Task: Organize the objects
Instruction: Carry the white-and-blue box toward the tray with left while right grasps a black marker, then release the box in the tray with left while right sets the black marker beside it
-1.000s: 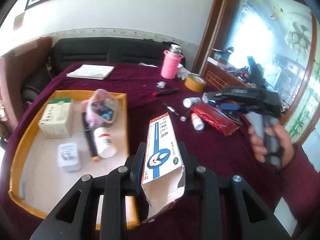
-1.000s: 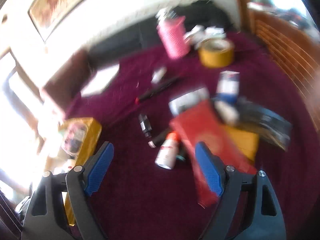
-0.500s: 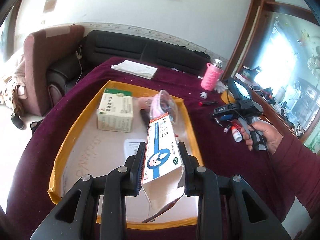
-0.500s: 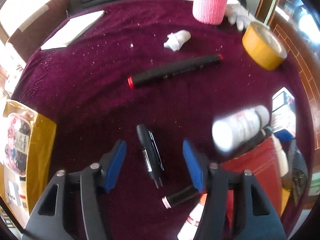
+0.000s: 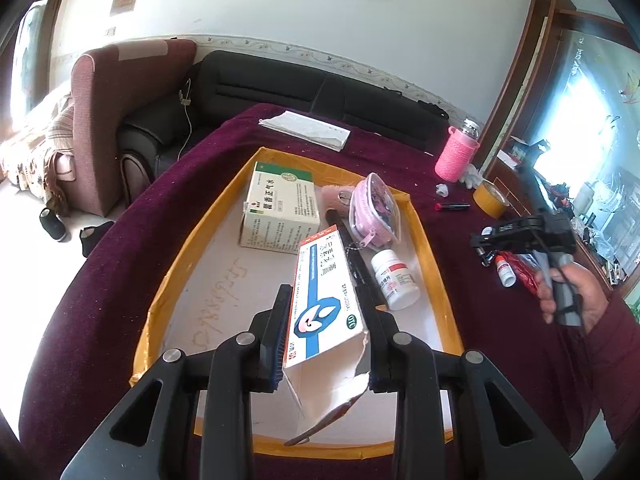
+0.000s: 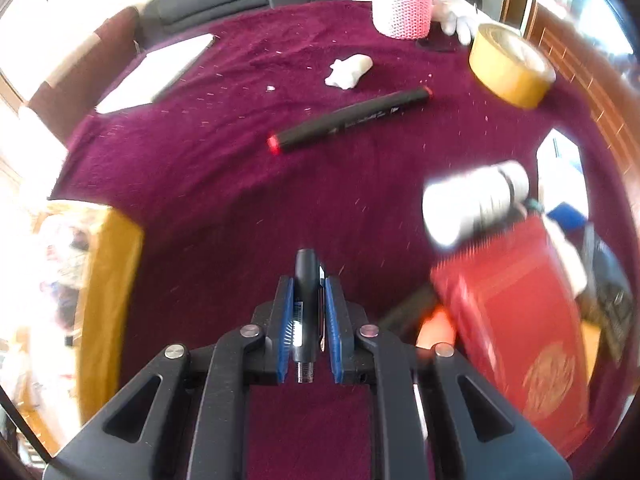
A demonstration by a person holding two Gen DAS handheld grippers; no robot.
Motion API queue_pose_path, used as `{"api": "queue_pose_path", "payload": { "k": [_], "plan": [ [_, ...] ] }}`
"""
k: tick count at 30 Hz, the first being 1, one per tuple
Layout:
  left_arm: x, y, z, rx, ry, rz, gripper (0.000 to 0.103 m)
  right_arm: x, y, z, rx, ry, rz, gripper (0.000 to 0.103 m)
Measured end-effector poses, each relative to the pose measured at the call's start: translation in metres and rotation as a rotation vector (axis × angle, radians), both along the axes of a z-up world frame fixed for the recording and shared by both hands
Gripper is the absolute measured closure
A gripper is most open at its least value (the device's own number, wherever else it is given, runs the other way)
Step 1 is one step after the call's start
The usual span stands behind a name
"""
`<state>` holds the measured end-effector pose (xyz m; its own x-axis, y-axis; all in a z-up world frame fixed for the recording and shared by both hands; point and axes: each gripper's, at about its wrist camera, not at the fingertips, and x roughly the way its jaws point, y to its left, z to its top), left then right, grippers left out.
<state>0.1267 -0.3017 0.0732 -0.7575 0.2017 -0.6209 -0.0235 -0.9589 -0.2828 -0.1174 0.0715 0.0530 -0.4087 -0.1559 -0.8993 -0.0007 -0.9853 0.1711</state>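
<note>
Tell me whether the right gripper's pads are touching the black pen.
Touching. In the right wrist view, both blue pads of the right gripper press against the sides of the black pen, with no gap on either side.

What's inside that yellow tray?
In the tray: a green-and-white box, a pink pouch, a white bottle and a black marker, partly hidden behind the held carton.

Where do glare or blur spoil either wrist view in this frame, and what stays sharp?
Left wrist view: sharp on the blue-and-white box and tray; the window at right glares. Right wrist view: the left edge is washed out over the tray; the white bottle and red packet are smeared; the pen and marker read clearly.
</note>
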Motion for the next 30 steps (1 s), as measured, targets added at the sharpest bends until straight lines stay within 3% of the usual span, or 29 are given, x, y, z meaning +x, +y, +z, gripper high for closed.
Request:
{"api": "queue_pose_path", "payload": {
  "k": [7,13,18,24,28,30],
  "plan": [
    [-0.011,-0.012,-0.003,-0.075,-0.034,0.039,0.077,0.05,-0.035,0.041,-0.215,0.039,0.122,0.09],
    [-0.047,-0.027,-0.019,-0.13,-0.13,0.076,0.077,0.076,-0.111,0.053,-0.285,0.016,0.27,0.09],
    [-0.064,-0.038,-0.031,-0.109,-0.196,0.099,0.077,0.078,-0.178,0.038,-0.28,-0.023,0.355,0.09],
    [-0.059,-0.041,-0.03,-0.071,-0.165,0.106,0.074,0.068,-0.237,0.012,-0.207,-0.043,0.38,0.09],
    [-0.05,-0.047,-0.025,-0.052,-0.146,0.121,0.065,0.062,-0.251,0.004,-0.154,-0.031,0.371,0.089],
    [-0.044,-0.051,-0.022,-0.006,-0.136,0.117,0.053,0.06,-0.256,0.001,-0.124,-0.021,0.373,0.089]
  ]
}}
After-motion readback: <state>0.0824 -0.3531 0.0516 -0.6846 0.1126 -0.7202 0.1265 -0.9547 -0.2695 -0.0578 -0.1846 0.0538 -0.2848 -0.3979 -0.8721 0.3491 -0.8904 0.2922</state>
